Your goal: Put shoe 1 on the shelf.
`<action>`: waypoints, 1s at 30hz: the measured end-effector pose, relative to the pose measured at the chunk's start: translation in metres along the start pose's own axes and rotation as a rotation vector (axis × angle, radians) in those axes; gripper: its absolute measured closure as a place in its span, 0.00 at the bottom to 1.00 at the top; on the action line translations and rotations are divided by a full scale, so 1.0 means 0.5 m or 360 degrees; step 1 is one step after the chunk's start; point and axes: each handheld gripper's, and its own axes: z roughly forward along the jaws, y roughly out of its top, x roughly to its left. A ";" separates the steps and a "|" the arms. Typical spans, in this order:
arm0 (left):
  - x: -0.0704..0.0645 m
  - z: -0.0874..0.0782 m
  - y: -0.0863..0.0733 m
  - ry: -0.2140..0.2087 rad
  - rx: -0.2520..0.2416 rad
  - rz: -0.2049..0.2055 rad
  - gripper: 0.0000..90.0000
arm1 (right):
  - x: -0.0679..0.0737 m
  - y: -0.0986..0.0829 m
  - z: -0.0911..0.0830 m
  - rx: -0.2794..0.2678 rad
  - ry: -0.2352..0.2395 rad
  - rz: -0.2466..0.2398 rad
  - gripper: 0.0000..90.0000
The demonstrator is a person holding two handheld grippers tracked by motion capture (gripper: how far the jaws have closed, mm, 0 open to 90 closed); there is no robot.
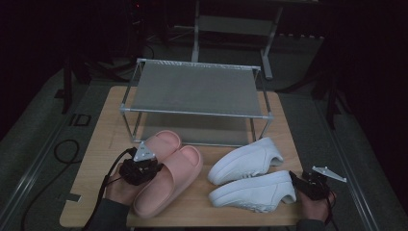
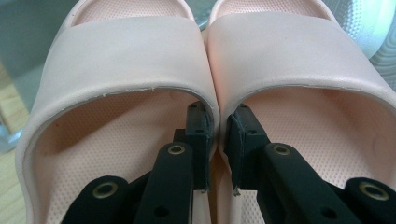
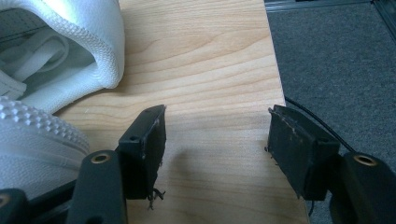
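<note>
1. Pink slides [image 1: 166, 168]: the pair lay side by side on the wooden table [image 1: 103, 132], in front of the rack, toes toward it. Neither had been lifted clear.
2. Left tool [image 1: 144, 169]: it sat at the heel end of the slides. In the left gripper view one jaw stood inside each slide, closed narrow on the two adjoining inner walls [image 2: 214, 116], pinching the pair together as one.
3. White sneakers [image 1: 250, 178]: the pair lay on the table to the right of the slides, apart from them and untouched.
4. Right tool [image 1: 308, 183]: it rested at the table's right edge, just beside the heel of the nearer sneaker. Its jaws stood wide apart over bare wood, holding nothing.
5. Shoe rack [image 1: 195, 89]: a two-tier metal frame with mesh shelves stood at the back of the table. Both shelves were bare as far as could be seen.
6. Progress, as judged: the grip on the slides was made; lifting and shelving them remained, and likely the sneakers after. The work stood near its start.
</note>
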 end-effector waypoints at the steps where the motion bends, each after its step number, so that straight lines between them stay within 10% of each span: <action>1: 0.000 0.000 0.000 0.0000 0.0000 0.0000 0.89 | 0.000 0.000 0.000 0.0000 0.0000 0.0000 0.40; 16: 0.020 0.035 0.039 -0.0081 -0.0026 0.0149 0.89 | -0.001 0.000 0.000 -0.0001 0.0002 -0.0002 0.40; 30: 0.043 0.073 0.064 -0.0020 -0.0044 0.0125 0.89 | -0.001 0.000 0.000 -0.0001 0.0003 -0.0001 0.40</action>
